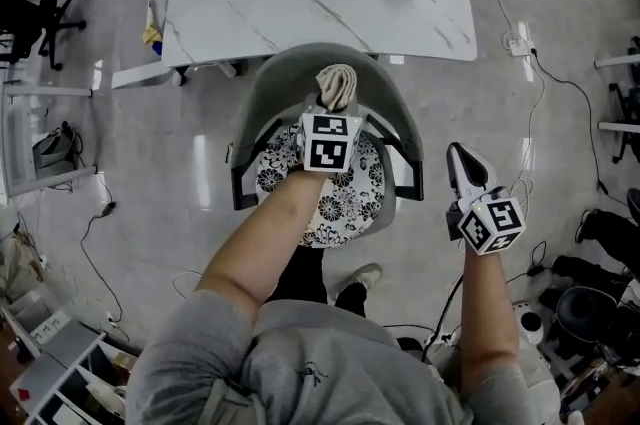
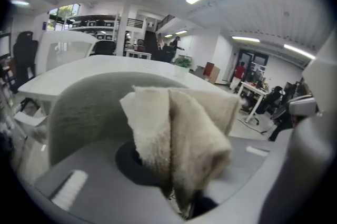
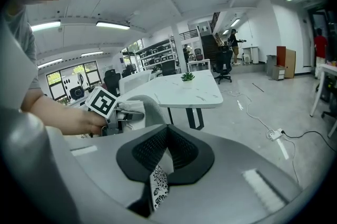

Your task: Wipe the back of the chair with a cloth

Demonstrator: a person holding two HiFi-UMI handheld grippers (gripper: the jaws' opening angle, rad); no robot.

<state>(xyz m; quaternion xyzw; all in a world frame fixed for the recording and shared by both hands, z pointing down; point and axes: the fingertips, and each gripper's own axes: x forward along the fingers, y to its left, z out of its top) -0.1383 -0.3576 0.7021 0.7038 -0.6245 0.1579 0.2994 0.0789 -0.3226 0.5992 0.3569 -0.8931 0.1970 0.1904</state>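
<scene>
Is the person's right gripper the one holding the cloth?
No, the cloth is pinched in the left gripper at the chair back, while the right gripper is closed on nothing.

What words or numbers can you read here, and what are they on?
No readable words or numbers anywhere.
Black-and-white square markers on the left claw's cube and right claw's cube: patterns, not letters.
Small dark mark on the person's grey shirt: too small to read.
</scene>
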